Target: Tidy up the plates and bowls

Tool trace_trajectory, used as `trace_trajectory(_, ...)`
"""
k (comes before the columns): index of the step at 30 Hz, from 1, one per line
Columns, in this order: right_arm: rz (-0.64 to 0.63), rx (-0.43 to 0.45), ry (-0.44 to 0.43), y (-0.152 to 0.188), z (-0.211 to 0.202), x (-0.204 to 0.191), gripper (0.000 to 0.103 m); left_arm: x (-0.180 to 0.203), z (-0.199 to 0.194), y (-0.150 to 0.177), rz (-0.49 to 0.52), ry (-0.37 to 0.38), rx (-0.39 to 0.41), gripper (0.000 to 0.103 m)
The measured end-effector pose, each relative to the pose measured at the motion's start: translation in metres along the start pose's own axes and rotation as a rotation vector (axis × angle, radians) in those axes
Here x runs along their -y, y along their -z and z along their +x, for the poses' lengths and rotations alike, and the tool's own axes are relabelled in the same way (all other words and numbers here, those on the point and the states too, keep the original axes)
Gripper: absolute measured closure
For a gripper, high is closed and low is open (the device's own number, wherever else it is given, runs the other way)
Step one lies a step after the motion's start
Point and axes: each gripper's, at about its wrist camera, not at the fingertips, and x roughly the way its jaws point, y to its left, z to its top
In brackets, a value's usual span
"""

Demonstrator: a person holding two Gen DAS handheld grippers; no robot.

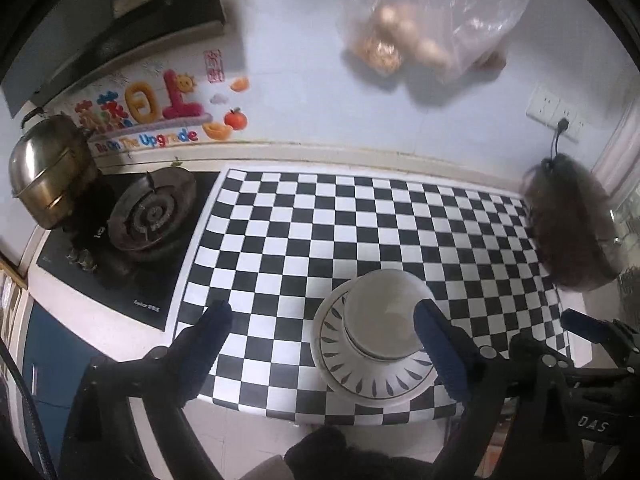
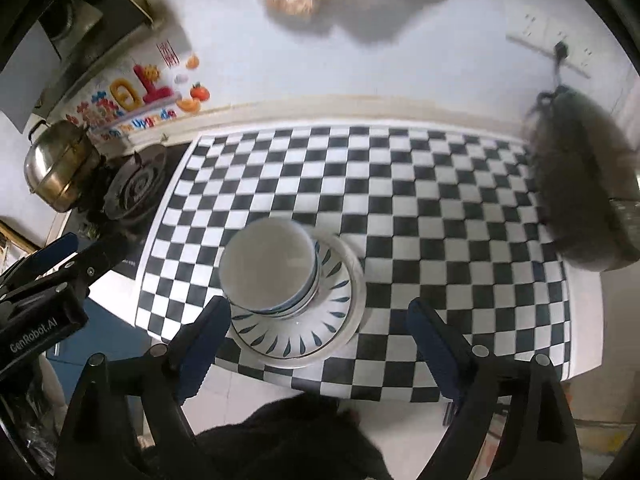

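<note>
- Left wrist view is showing white bowls (image 1: pixel 382 314) stacked on patterned plates (image 1: pixel 376 364), near counter (image 1: pixel 360 216) edge.
- Both tongs, left tongs (image 1: pixel 328 344) and right tongs (image 2: pixel 320 340), are standing wide open, holding nothing.
- Glazed ceramic is probably heavy, slippery, fragile; gripping the plate rim at both sides seems safest.

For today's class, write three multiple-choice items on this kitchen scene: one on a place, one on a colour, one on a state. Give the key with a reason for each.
1. Where does the white bowl stand?
A. on the patterned plate
B. on the gas burner
C. beside the plate, on the mat

2. What colours is the checkered mat?
A. red and white
B. black and white
C. blue and yellow

3. How is the right tool?
A. shut on the bowl
B. shut on the plate
C. open, holding nothing

Key: A, the bowl sits on the plate; B, the squares are black and white; C, its fingers stand wide apart, with nothing gripped.
</note>
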Motion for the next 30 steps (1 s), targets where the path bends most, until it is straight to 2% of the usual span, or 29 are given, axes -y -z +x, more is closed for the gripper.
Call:
trace_trajectory(7, -0.016, 0.112, 0.024, 0.018, -0.061, 0.003, 0.010, 0.012, -0.042, 0.014, 0.014, -0.022, 0.049, 0.010)
trace_trajectory(13, -0.031, 0.215, 0.049, 0.052, -0.125, 0.005, 0.010, 0.025, -0.092, 0.037, 0.016, -0.017, 0.101, 0.010)
trace_trajectory(22, -0.052, 0.275, 0.063, 0.097, -0.200, -0.001, 0.010, 0.026, -0.164, 0.070, 0.013, -0.009, 0.168, 0.010)
trace_trajectory(26, -0.050, 0.302, 0.059, 0.117, -0.227, -0.013, 0.010, 0.023, -0.194, 0.082, 0.039, 0.002, 0.190, 0.010)
trace_trajectory(30, -0.052, 0.339, 0.089, 0.134, -0.250, -0.029, 0.010, 0.012, -0.212, 0.092, 0.045, -0.001, 0.206, 0.010)
